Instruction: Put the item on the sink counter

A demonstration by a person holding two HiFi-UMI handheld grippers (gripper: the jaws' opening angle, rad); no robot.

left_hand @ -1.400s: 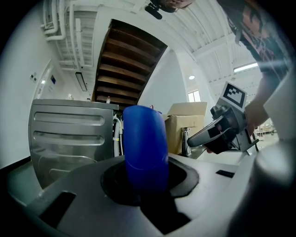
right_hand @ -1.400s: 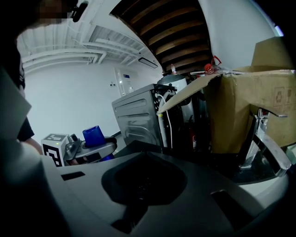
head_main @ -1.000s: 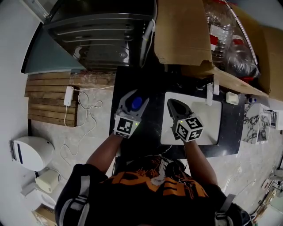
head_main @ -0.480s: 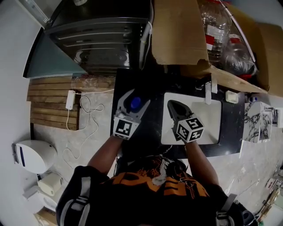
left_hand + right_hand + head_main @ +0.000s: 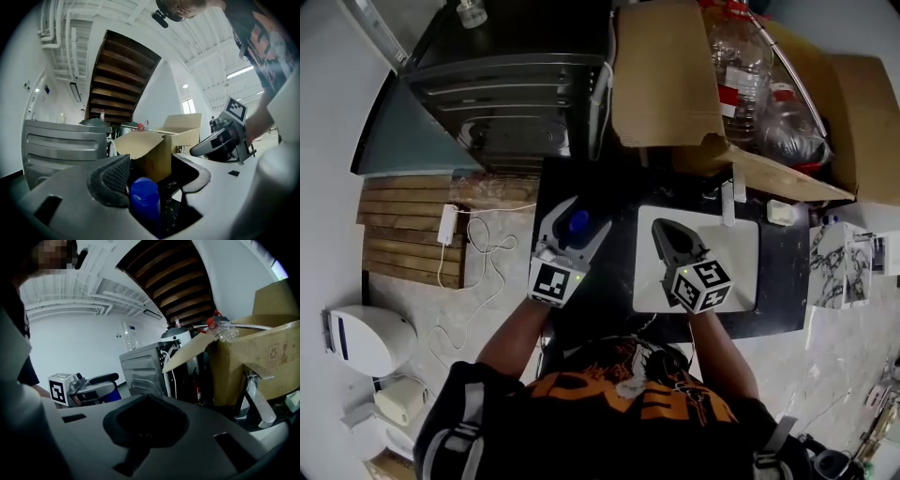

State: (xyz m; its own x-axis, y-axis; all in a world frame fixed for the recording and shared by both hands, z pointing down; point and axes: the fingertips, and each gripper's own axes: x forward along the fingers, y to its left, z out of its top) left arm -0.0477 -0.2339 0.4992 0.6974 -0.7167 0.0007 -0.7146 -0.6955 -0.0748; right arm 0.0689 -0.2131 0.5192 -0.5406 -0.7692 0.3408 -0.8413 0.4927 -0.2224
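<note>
A blue-capped bottle (image 5: 578, 223) stands on the black sink counter (image 5: 605, 281), left of the white sink basin (image 5: 741, 258). My left gripper (image 5: 586, 215) is around it and its jaws are opening. In the left gripper view the bottle (image 5: 144, 199) sits between the jaws, close to the left pad (image 5: 115, 176) and apart from the right one; the left gripper (image 5: 157, 177) no longer presses on it. My right gripper (image 5: 662, 226) hovers over the basin's left part, shut and with nothing in it. In its own view the right gripper (image 5: 145, 425) shows its jaws together.
An open cardboard box (image 5: 675, 80) with clear plastic bottles (image 5: 755, 66) stands behind the sink. A dark metal appliance (image 5: 506, 94) is at the back left. The faucet (image 5: 727, 195) rises at the basin's far edge. A white charger and cable (image 5: 478, 234) lie on the floor by the wooden slats (image 5: 403, 220).
The left gripper's jaws have spread apart around the blue bottle, which now stands free on the counter. The right gripper stays shut over the basin. The head view has shifted slightly.
</note>
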